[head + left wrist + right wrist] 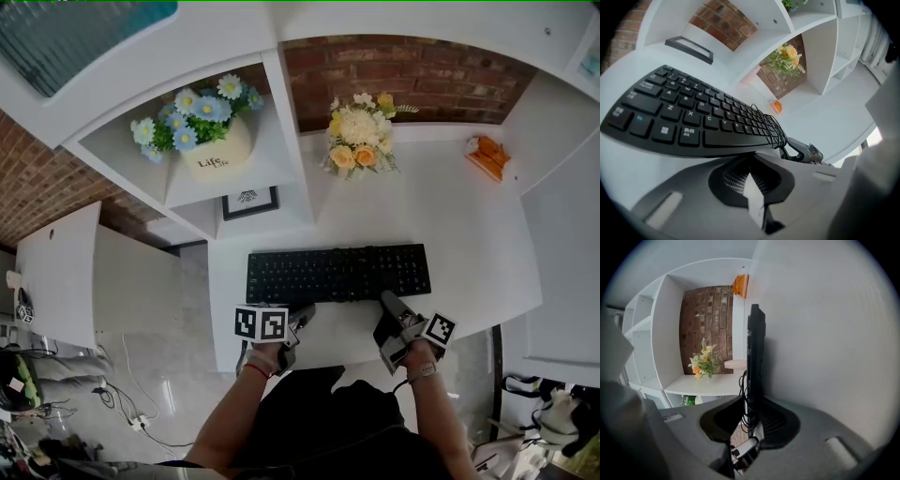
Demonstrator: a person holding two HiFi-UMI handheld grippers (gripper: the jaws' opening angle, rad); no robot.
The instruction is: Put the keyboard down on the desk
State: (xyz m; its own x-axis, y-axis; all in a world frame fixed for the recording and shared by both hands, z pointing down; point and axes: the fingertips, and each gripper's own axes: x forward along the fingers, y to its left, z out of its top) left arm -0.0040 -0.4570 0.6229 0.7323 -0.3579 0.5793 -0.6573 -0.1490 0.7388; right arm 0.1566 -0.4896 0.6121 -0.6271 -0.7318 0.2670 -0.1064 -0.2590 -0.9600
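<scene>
Left gripper [752, 161] clenched empty beside keyboard [337, 273]; right gripper [752, 405] clamped on its edge; cable [743, 380] only in gripper views.

The keyboard [337, 273] lies along the front part of the surface [469, 244]. Behind it stands a bouquet [359, 141], with a small object [488, 157] further right (back corner). To the left, a shelf [274, 167] carries a flower pot [217, 150], with a frame [249, 202] below.

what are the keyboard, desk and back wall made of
keyboard: looks like matte black plastic, moulded keys with white legends.
desk: probably white laminate or painted board, smooth, even sheen.
back wall: red brick or brick-look facing, visible mortar lines.
</scene>
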